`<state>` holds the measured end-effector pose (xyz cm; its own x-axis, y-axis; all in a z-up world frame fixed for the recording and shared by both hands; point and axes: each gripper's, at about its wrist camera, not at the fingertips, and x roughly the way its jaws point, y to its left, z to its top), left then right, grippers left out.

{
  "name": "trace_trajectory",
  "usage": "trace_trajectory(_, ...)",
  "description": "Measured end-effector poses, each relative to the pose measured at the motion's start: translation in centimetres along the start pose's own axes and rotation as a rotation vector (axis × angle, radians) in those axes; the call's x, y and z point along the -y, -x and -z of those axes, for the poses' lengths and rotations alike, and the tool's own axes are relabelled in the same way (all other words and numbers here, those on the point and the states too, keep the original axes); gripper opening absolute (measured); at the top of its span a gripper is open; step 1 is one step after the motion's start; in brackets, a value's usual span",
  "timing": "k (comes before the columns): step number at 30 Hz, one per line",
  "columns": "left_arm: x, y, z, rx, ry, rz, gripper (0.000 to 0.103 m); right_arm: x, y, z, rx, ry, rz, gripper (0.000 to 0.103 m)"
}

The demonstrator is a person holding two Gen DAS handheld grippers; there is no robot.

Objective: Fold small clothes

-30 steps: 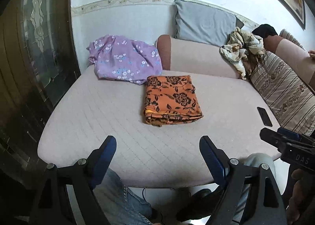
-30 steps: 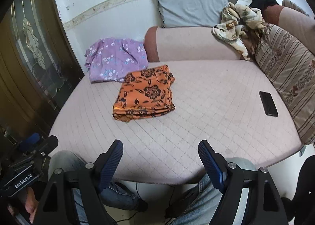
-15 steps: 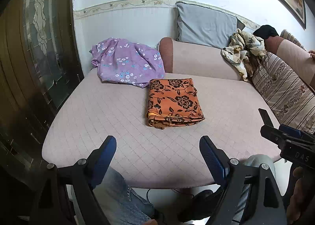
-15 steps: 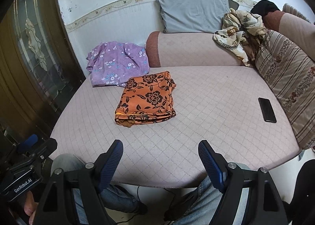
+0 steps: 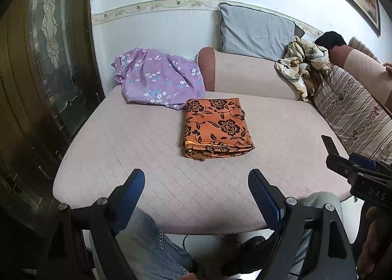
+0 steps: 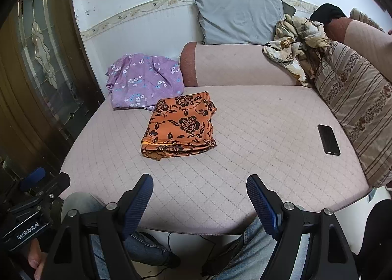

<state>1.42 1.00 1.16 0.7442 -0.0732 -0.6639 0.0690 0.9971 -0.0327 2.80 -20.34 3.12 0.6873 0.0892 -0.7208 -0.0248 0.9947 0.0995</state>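
An orange cloth with black flowers (image 5: 215,128) lies folded into a rectangle on the pink quilted seat (image 5: 156,157); it also shows in the right wrist view (image 6: 180,125). A loose purple floral garment (image 5: 156,79) lies behind it at the back left, also in the right wrist view (image 6: 143,81). My left gripper (image 5: 196,184) is open and empty, held back over the seat's front edge. My right gripper (image 6: 199,187) is open and empty, likewise held back at the front edge.
A black phone (image 6: 328,139) lies on the seat at the right. A crumpled cream patterned cloth (image 6: 294,42) sits on the backrest by a grey pillow (image 6: 237,20). A striped cushion (image 6: 355,99) lines the right side. A dark glazed door (image 5: 49,59) stands at left.
Both grippers have drawn back and tilted up a little from the seat; the cloths sit lower in view. Nothing on the seat has moved.
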Motion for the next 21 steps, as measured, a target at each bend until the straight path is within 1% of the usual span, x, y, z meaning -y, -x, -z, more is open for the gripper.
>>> trace_trajectory(21, -0.11, -0.28, -0.2, -0.019, -0.014, 0.003, 0.087, -0.33, 0.44, 0.06, 0.005, -0.009, 0.013, 0.081)
